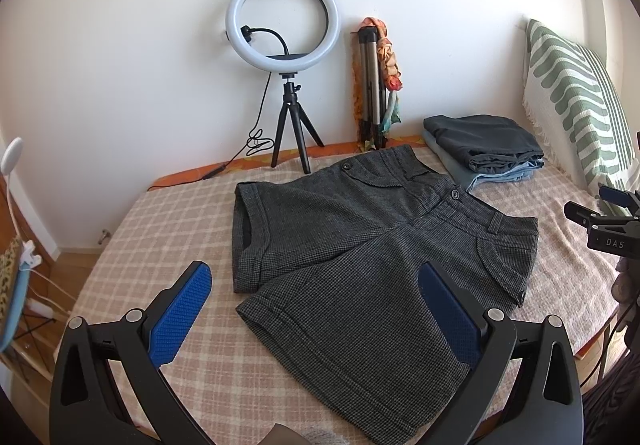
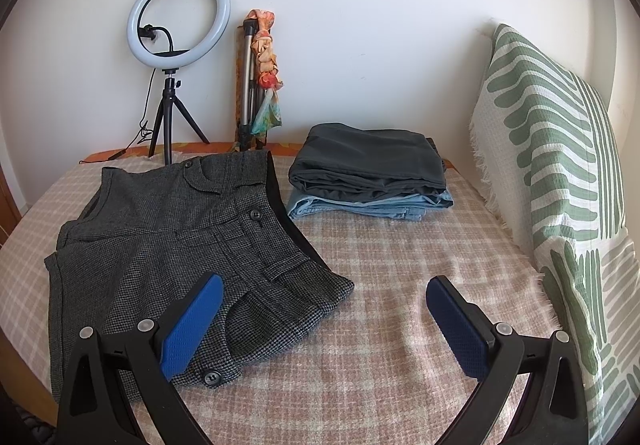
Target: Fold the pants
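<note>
Dark grey checked shorts (image 1: 360, 245) lie spread flat on the plaid bed cover (image 1: 168, 229), waistband toward the far right, leg hems toward me. My left gripper (image 1: 316, 285) is open and empty, held above the near leg hem. In the right wrist view the shorts (image 2: 168, 245) lie at the left. My right gripper (image 2: 324, 297) is open and empty, its left finger (image 2: 192, 325) over the waistband corner, its right finger over bare cover. The right gripper also shows in the left wrist view (image 1: 604, 225) at the right edge.
A stack of folded pants (image 2: 368, 173), dark grey on light blue, sits at the back of the bed. A green-and-white pillow (image 2: 560, 185) stands at the right. A ring light on a tripod (image 1: 284, 45) and a folded tripod with a scarf (image 1: 376, 85) stand against the wall.
</note>
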Demonstrator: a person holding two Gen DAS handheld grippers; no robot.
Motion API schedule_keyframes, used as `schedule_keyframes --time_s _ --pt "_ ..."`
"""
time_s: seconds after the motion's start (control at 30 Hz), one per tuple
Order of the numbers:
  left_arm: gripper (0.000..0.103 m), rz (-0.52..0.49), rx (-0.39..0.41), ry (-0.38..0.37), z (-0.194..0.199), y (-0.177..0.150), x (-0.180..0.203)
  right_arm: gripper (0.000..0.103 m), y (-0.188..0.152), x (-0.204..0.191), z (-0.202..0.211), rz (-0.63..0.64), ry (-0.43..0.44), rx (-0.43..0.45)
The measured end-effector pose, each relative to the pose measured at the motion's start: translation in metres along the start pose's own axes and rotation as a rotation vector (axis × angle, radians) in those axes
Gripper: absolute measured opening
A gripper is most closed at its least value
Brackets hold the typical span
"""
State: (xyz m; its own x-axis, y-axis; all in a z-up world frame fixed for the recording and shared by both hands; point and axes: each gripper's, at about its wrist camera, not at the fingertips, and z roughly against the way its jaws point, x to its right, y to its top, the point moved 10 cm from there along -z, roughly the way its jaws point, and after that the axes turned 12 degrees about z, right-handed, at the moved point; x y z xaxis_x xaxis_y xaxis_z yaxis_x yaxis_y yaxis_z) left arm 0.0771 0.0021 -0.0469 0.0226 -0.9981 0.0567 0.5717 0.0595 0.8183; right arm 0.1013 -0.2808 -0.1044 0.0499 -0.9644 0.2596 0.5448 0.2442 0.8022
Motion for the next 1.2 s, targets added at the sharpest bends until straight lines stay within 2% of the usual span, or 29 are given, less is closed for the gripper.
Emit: schedule_keyframes --time_s 0.7,0.97,1.03,1.1,1.2 --pt "0.103 -0.032 0.002 0.021 -0.005 -0.009 -0.005 0.103 -0.003 0.000 0.001 0.030 0.008 -0.011" --pt "0.102 -0.079 -0.049 0.017 -0.019 -0.033 -0.010 0.103 -0.002 0.005 0.005 0.071 0.011 0.021" --pt "0.096 -0.102 -0.060 0.020 -0.023 -0.041 -0.010 0.103 -0.003 0.006 0.003 0.099 0.010 0.024" --pt "0.086 -0.119 -0.084 0.003 -0.026 -0.049 -0.009 0.103 -0.004 0.004 0.002 0.130 0.035 0.034" --pt "0.078 -0.126 -0.127 -0.026 -0.027 -0.063 -0.007 0.103 -0.006 0.000 0.001 0.174 0.075 0.049"
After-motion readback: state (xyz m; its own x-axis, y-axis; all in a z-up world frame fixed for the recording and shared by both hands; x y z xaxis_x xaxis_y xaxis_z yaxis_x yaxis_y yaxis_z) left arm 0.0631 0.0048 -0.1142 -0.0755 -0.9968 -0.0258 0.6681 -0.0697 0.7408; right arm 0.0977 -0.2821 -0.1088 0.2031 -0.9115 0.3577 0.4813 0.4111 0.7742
